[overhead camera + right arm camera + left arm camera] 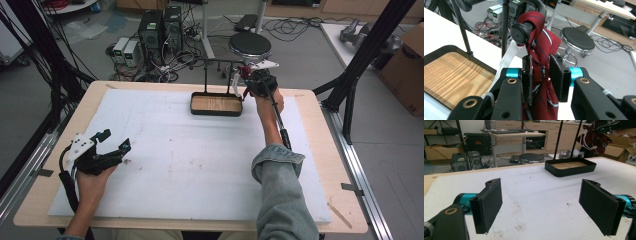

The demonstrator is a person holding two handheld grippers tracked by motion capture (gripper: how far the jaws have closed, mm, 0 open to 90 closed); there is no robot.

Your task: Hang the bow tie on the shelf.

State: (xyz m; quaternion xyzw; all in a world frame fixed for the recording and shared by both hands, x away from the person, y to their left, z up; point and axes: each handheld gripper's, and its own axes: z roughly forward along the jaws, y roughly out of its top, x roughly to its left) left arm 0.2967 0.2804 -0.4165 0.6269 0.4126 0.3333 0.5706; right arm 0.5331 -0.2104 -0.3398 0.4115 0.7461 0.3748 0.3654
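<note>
L black two-jaw gripper [116, 141] rests low near table's left edge, jaws wide apart. R black two-jaw gripper [543, 72], forearm stretched fwd, jaws pinched tight.

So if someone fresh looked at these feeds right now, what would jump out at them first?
Probably the dark red striped tie, draped over a black bar of the stand at the table's far edge and pinched between the fingers of the right gripper. Next, the black tray with a wooden floor right beside it. Last, the left gripper resting wide open on the white mat at the near left, holding nothing.
</note>
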